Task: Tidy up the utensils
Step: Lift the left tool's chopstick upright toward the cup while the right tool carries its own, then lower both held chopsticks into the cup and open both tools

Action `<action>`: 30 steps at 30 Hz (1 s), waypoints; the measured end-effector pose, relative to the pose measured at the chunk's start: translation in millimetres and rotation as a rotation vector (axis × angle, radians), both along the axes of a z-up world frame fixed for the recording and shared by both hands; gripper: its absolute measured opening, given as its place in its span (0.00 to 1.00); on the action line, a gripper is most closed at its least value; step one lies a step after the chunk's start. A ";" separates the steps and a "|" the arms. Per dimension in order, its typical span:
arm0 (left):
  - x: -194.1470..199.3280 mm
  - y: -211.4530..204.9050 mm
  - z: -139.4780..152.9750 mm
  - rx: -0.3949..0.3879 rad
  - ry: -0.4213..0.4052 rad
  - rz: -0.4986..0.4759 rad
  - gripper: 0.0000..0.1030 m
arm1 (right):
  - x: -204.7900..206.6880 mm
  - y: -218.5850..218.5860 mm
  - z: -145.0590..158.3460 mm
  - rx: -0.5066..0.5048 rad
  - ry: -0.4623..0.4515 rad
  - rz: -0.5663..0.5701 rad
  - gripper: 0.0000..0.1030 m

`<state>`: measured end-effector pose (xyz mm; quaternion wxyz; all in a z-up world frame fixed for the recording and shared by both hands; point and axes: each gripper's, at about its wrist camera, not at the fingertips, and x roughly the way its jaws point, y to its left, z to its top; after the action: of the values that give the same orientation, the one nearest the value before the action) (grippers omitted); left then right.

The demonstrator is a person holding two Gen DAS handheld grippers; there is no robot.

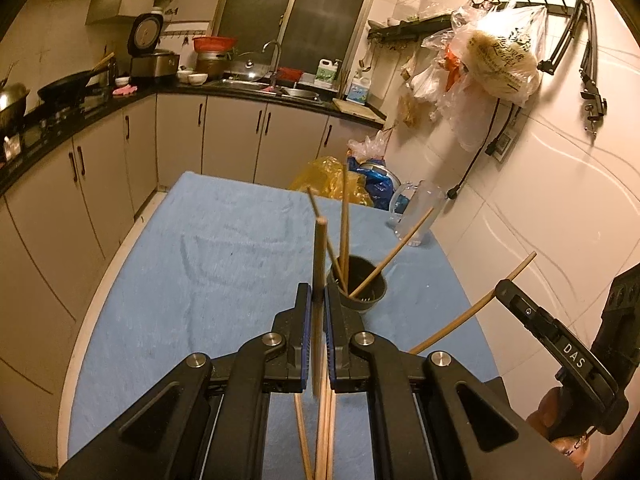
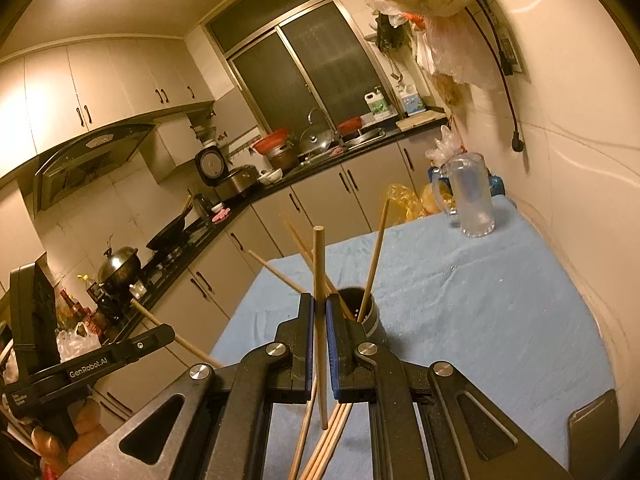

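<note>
Dim kitchen, with a blue towel (image 1: 180, 264) spread over a small table. Dark cup (image 1: 358, 286) sits toward the towel's wall-side edge, three chopsticks leaning in it; left of the cup the towel is wide open, and a clear pitcher (image 2: 472, 200) stands beyond the cup near the far corner. Left gripper (image 1: 318, 300) is clamped tight on one chopstick (image 1: 319, 256), just in front of the cup. Right gripper (image 2: 319, 308) pinches another chopstick (image 2: 319, 264). More chopsticks (image 2: 320, 452) lie below. Gripper arms read "GenRobot.AI" and "DAS".
</note>
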<state>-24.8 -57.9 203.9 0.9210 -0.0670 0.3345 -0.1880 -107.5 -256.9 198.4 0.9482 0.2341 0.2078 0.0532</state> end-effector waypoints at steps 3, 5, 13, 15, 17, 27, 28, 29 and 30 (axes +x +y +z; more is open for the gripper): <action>0.3 -4.9 7.7 0.000 -0.009 -0.010 0.06 | 1.4 -5.7 6.7 0.000 -0.008 -0.013 0.07; 1.4 -8.0 11.9 -0.001 -0.011 -0.017 0.06 | 3.0 -9.2 10.5 0.001 -0.011 -0.018 0.07; 12.1 -20.6 34.5 -0.003 -0.041 -0.025 0.06 | 11.5 -21.5 29.8 -0.002 -0.042 -0.050 0.07; 17.3 -23.1 42.7 -0.005 -0.051 -0.020 0.06 | 16.5 -23.1 35.1 -0.009 -0.049 -0.058 0.07; 22.5 -25.7 51.1 -0.010 -0.064 -0.022 0.06 | 21.0 -24.7 41.3 -0.014 -0.060 -0.066 0.07; 57.9 -44.8 80.5 -0.020 -0.104 -0.018 0.06 | 52.1 -27.0 68.9 -0.036 -0.087 -0.095 0.07; 61.9 -47.1 80.1 -0.022 -0.104 -0.017 0.06 | 55.1 -26.7 70.5 -0.044 -0.092 -0.102 0.07; 66.0 -48.4 79.1 -0.026 -0.102 -0.019 0.06 | 59.3 -27.0 71.3 -0.054 -0.096 -0.111 0.06; 70.9 -50.0 76.8 -0.031 -0.096 -0.020 0.06 | 62.4 -27.5 71.3 -0.057 -0.096 -0.114 0.06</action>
<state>46.1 -107.8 280.7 0.9330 -0.0687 0.2874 -0.2052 -45.1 -284.5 269.7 0.9649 0.2154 0.1499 0.0044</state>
